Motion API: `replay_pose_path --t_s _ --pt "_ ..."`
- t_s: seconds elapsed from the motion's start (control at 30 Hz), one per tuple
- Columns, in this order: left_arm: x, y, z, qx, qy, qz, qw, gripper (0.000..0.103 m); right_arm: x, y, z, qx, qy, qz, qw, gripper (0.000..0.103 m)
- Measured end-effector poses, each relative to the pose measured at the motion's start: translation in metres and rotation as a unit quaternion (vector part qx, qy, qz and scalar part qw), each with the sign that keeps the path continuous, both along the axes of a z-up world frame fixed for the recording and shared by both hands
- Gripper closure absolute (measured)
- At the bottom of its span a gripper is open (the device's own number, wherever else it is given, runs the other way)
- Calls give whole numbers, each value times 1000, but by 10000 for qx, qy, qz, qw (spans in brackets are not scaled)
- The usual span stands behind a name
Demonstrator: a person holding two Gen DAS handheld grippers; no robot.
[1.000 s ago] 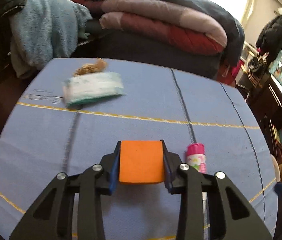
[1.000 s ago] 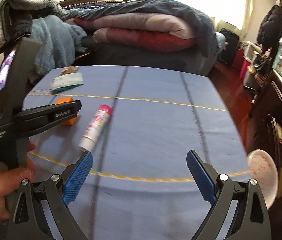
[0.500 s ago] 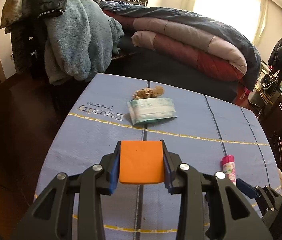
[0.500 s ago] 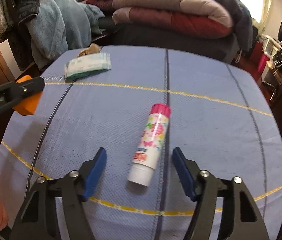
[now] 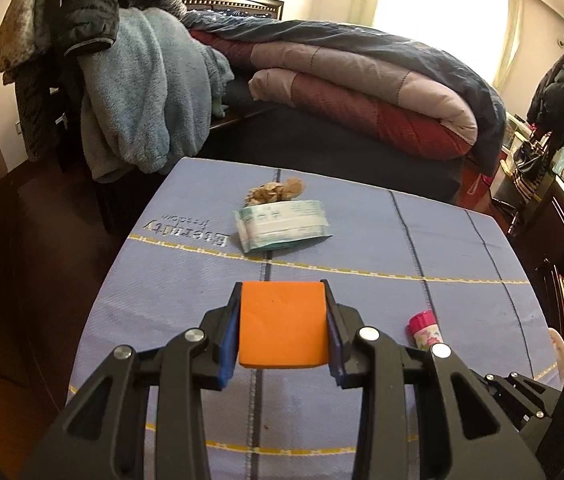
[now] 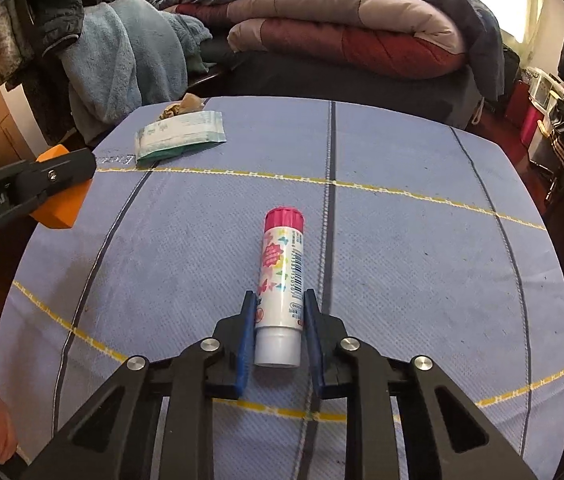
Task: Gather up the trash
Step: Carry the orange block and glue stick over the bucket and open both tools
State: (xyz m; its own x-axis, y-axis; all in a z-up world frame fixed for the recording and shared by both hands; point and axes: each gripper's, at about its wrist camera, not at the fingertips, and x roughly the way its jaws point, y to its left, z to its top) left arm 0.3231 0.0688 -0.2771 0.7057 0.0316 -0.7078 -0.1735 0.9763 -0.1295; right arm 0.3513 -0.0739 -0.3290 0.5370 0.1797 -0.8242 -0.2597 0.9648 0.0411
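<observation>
Pinching an orange block (image 5: pixel 282 324), left tool (image 5: pixel 282 326) hovers; right tool (image 6: pixel 275 330) clamps glue stick (image 6: pixel 279 280).

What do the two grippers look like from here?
Both the left gripper and right gripper are matte black, with triangular cut-outs, silver round screws and blue finger pads. The left one carries white lettering on its side, only partly legible. No cables or sleeves show.

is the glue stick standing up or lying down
Lying down. The glue stick lies on its side on the blue cloth, pink cap pointing away, white end between the right claw's blue pads.
</observation>
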Motion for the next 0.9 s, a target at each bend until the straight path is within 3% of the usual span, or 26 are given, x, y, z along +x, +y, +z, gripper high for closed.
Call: replay_pose_path --t_s 0.47,0.9 --pt "-5 -89 25 286 -177 -785 9963 67 -37 -80 23 295 -207 -438 9984 80" --pt "-15 -223 43 511 -385 -1897 9798 67 -74 -188 32 536 -368 -1330 9890 80"
